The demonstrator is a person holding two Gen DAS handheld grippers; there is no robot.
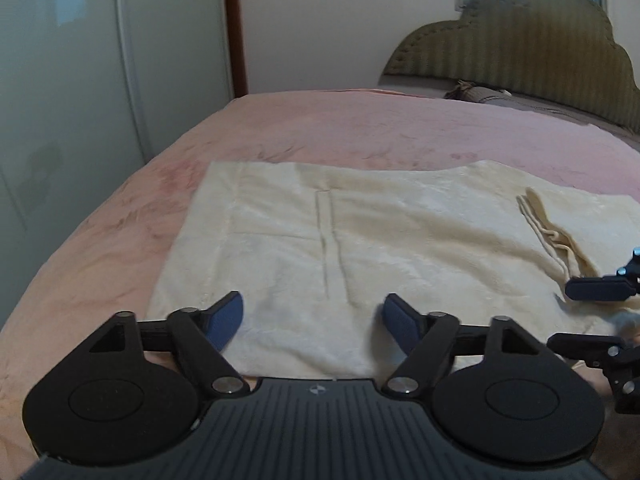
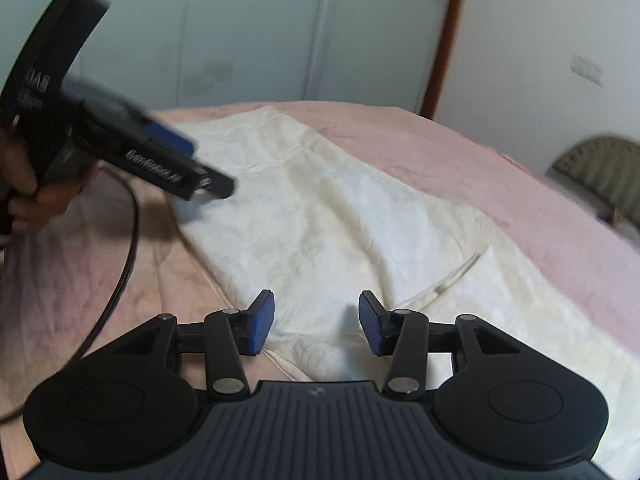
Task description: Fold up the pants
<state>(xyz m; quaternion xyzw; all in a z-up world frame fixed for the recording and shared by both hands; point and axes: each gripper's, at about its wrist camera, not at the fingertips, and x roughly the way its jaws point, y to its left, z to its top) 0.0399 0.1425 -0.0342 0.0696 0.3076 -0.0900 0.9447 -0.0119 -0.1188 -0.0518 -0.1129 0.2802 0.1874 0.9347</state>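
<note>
Cream fleece pants [image 1: 360,240] lie flat on the pink bed, waist end to the left, a pocket slit in the middle and a drawstring [image 1: 552,236] at the right. My left gripper [image 1: 314,320] is open and empty, low over the pants' near edge. My right gripper [image 2: 316,322] is open and empty over the near edge of the pants [image 2: 340,220]. In the left wrist view the right gripper's fingers [image 1: 596,288] show at the right edge. In the right wrist view the left gripper [image 2: 212,184] shows at the upper left, held by a hand.
The pink blanket [image 1: 360,128] covers the bed. An olive headboard [image 1: 520,48] stands at the far right, with a pillow below it. Pale wardrobe doors [image 1: 80,80] stand left of the bed. A black cable [image 2: 124,264] hangs over the blanket by the left hand.
</note>
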